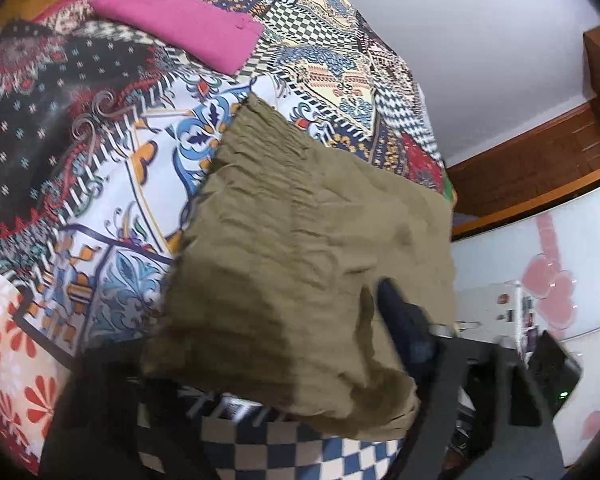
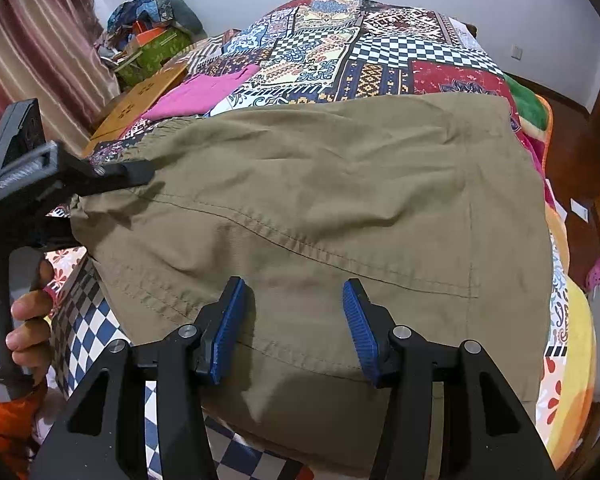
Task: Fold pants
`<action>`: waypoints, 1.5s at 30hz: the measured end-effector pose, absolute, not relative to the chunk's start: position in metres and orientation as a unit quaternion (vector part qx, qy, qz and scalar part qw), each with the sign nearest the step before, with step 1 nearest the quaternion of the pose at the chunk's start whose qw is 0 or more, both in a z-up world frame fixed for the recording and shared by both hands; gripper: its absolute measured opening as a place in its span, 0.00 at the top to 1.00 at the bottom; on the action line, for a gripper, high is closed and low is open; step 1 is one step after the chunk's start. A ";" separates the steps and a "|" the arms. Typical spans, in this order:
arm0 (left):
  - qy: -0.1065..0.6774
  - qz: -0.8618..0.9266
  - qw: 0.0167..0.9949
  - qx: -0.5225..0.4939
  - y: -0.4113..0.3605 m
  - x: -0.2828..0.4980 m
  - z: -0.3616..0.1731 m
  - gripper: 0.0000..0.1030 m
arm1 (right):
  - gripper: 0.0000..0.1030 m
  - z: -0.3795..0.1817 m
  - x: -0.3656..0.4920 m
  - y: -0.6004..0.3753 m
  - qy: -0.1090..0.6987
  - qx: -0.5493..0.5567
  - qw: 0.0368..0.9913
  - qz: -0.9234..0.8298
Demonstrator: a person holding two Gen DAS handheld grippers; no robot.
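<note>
Spread wide, the jaws of the right gripper (image 2: 294,326) hover just over the near part of the khaki pants (image 2: 320,208), their blue pads (image 2: 230,330) apart and gripping nothing. Jaws of the left gripper (image 2: 140,170) reach the pants' left edge near the gathered waistband; in the left wrist view one dark finger (image 1: 404,328) lies against the cloth and the other is hidden under it, so I cannot tell whether they pinch the fabric. A hand (image 2: 30,320) holds that gripper's handle, left of the pants. The pants lie folded into a broad block on the patchwork bedspread (image 2: 400,52) of the bed. Beyond the pants, toward their far left, lies a pink garment (image 2: 204,92), with a pile of boxes and bags (image 2: 152,36) farther off beside a striped curtain (image 2: 40,52).
</note>
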State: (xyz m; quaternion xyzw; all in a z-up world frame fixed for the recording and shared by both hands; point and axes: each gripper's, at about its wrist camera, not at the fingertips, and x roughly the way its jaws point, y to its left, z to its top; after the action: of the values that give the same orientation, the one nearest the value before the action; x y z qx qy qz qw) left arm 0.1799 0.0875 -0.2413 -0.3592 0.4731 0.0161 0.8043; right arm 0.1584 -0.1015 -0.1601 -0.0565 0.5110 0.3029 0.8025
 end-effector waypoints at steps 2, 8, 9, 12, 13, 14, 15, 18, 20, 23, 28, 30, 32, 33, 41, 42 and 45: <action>0.475 0.009 0.804 -0.356 0.088 0.181 -0.243 0.55 | 0.54 -0.161 0.161 -0.102 0.511 -0.055 0.803 0.301; 0.460 0.000 0.825 -0.329 0.085 0.174 -0.231 0.66 | 0.54 -0.157 0.163 -0.102 0.513 -0.056 0.804 0.296; 0.455 0.002 0.831 -0.320 0.084 0.173 -0.226 0.67 | 0.54 -0.155 0.163 -0.101 0.511 -0.060 0.805 0.294; 0.439 0.012 0.848 -0.297 0.086 0.163 -0.212 0.68 | 0.54 -0.145 0.163 -0.097 0.502 -0.069 0.810 0.294; 0.434 0.018 0.853 -0.290 0.088 0.159 -0.208 0.68 | 0.54 -0.140 0.163 -0.094 0.498 -0.069 0.812 0.298; 0.430 0.023 0.857 -0.283 0.091 0.154 -0.204 0.68 | 0.54 -0.135 0.163 -0.091 0.492 -0.069 0.814 0.302; 0.425 0.030 0.862 -0.275 0.094 0.149 -0.200 0.68 | 0.54 -0.128 0.163 -0.087 0.483 -0.070 0.817 0.307; 0.412 0.057 0.874 -0.251 0.106 0.127 -0.189 0.69 | 0.54 -0.112 0.164 -0.068 0.462 -0.070 0.821 0.328; 0.402 0.079 0.883 -0.231 0.112 0.113 -0.182 0.69 | 0.54 -0.106 0.164 -0.051 0.458 -0.067 0.816 0.345; 0.387 0.113 0.895 -0.188 0.118 0.093 -0.171 0.69 | 0.54 -0.109 0.158 -0.022 0.459 -0.075 0.802 0.375; 0.367 0.143 0.909 -0.137 0.121 0.073 -0.159 0.69 | 0.54 -0.138 0.138 0.034 0.480 -0.128 0.764 0.412; 0.366 0.142 0.910 -0.136 0.122 0.071 -0.158 0.69 | 0.54 -0.151 0.131 0.047 0.488 -0.146 0.752 0.418; 0.366 0.144 0.910 -0.130 0.120 0.072 -0.159 0.69 | 0.54 -0.158 0.129 0.051 0.495 -0.150 0.746 0.421; 0.363 0.144 0.912 -0.127 0.118 0.073 -0.158 0.69 | 0.54 -0.157 0.130 0.050 0.493 -0.151 0.746 0.420; 0.343 0.129 0.926 -0.092 0.099 0.083 -0.136 0.69 | 0.54 -0.127 0.139 0.009 0.481 -0.114 0.771 0.401; 0.341 0.127 0.927 -0.086 0.095 0.084 -0.134 0.69 | 0.54 -0.124 0.140 0.000 0.480 -0.108 0.776 0.396; 0.333 0.119 0.933 -0.068 0.082 0.090 -0.126 0.69 | 0.54 -0.122 0.142 -0.019 0.480 -0.105 0.783 0.381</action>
State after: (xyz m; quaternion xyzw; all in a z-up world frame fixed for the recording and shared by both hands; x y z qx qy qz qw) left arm 0.0905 0.0816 -0.1262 -0.0684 0.3332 0.1187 0.9328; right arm 0.1421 -0.0187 -0.1224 -0.1049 0.4798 0.3814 0.7832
